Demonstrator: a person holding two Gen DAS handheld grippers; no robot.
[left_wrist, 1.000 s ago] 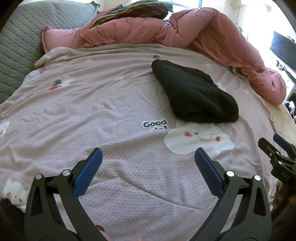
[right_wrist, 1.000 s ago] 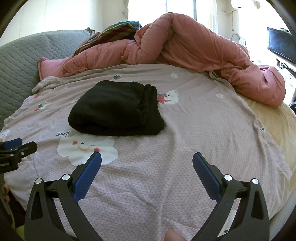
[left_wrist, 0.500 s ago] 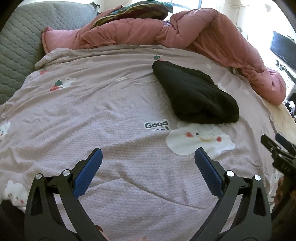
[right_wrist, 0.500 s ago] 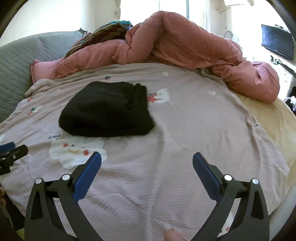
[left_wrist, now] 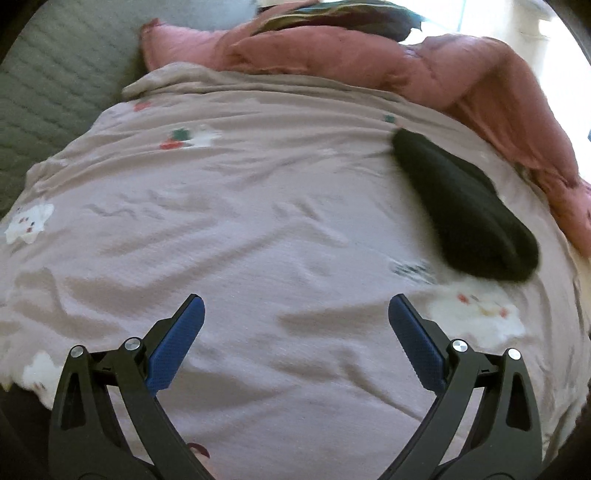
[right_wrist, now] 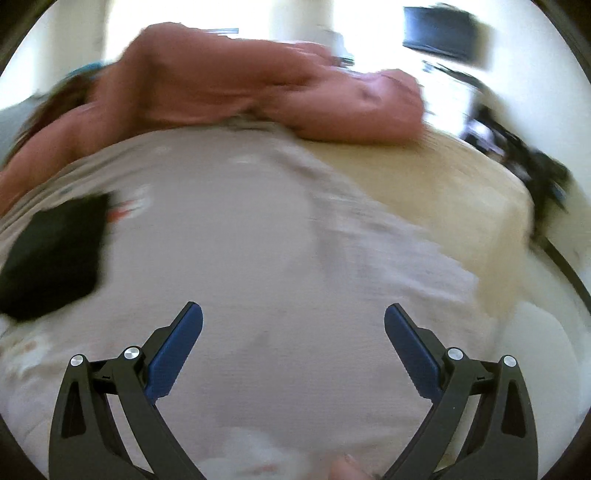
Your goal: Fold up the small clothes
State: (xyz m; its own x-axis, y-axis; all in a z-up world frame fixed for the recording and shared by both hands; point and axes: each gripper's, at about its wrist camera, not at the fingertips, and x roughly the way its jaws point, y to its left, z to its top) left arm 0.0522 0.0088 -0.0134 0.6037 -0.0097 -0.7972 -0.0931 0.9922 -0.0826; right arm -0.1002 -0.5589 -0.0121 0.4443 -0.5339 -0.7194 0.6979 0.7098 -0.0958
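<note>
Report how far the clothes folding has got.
Done: the black garment lies as a compact folded bundle on the mauve bedsheet. In hand: nothing; the left gripper and right gripper are both open and empty. Left: no other small clothes show in these blurred views.

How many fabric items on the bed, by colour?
Black folded garment: 1
Pink duvet: 1
Mauve printed sheet: 1
Striped dark fabric behind the duvet: 1
Total: 4
Both grippers, left and right, have jaws apart and hold nothing.
</note>
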